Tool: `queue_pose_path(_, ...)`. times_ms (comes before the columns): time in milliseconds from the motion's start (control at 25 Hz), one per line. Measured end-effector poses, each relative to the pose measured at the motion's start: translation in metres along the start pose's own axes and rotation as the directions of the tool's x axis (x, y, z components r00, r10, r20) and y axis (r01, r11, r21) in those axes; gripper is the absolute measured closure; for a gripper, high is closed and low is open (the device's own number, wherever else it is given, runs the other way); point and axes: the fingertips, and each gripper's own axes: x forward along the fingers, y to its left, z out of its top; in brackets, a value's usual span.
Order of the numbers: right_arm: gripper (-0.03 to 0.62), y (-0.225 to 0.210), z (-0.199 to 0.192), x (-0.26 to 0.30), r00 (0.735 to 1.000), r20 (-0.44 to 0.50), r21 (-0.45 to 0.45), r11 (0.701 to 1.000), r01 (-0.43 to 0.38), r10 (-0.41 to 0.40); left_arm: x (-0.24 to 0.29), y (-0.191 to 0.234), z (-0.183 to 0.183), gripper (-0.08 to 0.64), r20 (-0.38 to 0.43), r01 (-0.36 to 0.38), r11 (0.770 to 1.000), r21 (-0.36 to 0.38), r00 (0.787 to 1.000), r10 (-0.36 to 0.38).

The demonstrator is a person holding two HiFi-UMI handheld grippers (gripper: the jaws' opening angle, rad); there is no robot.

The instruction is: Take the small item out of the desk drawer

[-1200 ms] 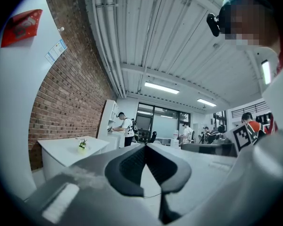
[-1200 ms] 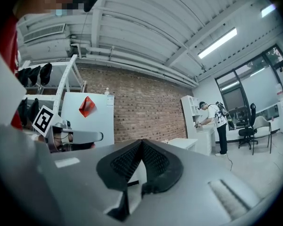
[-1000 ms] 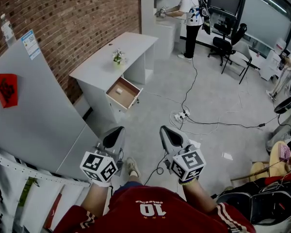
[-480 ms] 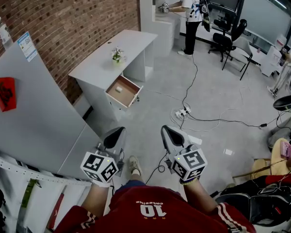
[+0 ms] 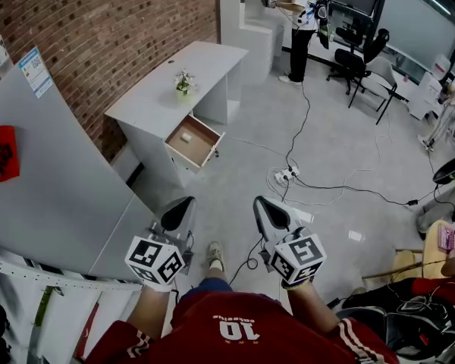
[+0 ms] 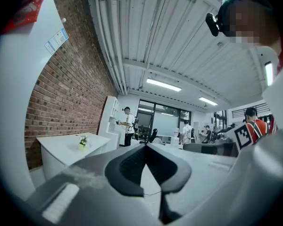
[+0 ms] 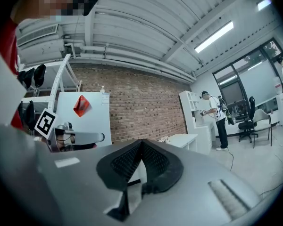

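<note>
The white desk (image 5: 174, 89) stands by the brick wall, well ahead of me, with its drawer (image 5: 205, 149) pulled open. A small pale item (image 5: 186, 136) lies inside the drawer. My left gripper (image 5: 178, 212) and right gripper (image 5: 269, 212) are held side by side low in the head view, far short of the desk. Both are shut with nothing between their jaws. In the left gripper view the left gripper (image 6: 146, 146) has its jaws meeting at the tips, with the desk (image 6: 61, 147) off to the left. The right gripper (image 7: 141, 141) looks the same in its own view.
A small potted plant (image 5: 183, 84) sits on the desktop. A power strip with cables (image 5: 284, 178) lies on the floor right of the drawer. A grey panel (image 5: 53, 173) leans at my left. A person (image 5: 302, 14) stands at a far counter near office chairs (image 5: 356, 59).
The grippers keep their pose. My shoe has shifted slightly right and forward, and the person at the far counter has turned to the left.
</note>
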Motion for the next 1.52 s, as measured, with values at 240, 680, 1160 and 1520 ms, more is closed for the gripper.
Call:
queue_pose_path(240,0.589,-0.016,-0.001,0.039,1.0,-0.018,-0.016,1.0,0.005,-0.005,0.024,0.041,0.0,0.558,-0.006,-0.019,1.0,-0.016,1.0,0.019)
queue_pose_path(680,0.589,-0.065,0.022,0.135,1.0,-0.03,-0.055,0.998,-0.006,0.005,0.104,0.114,0.021,0.558,0.005,-0.014,0.999,-0.038,1.0,0.015)
queue_pose_path(1160,0.589,-0.099,0.062,0.23,0.999,-0.028,-0.092,0.996,0.015,-0.018,0.176,0.187,0.063,0.558,0.026,0.022,0.998,-0.056,0.999,-0.021)
queue_pose_path(1520,0.589,-0.119,0.057,0.281,0.997,-0.037,-0.097,0.993,0.062,-0.066,0.208,0.243,0.063,0.558,0.026,0.031,0.996,-0.083,0.999,-0.029)
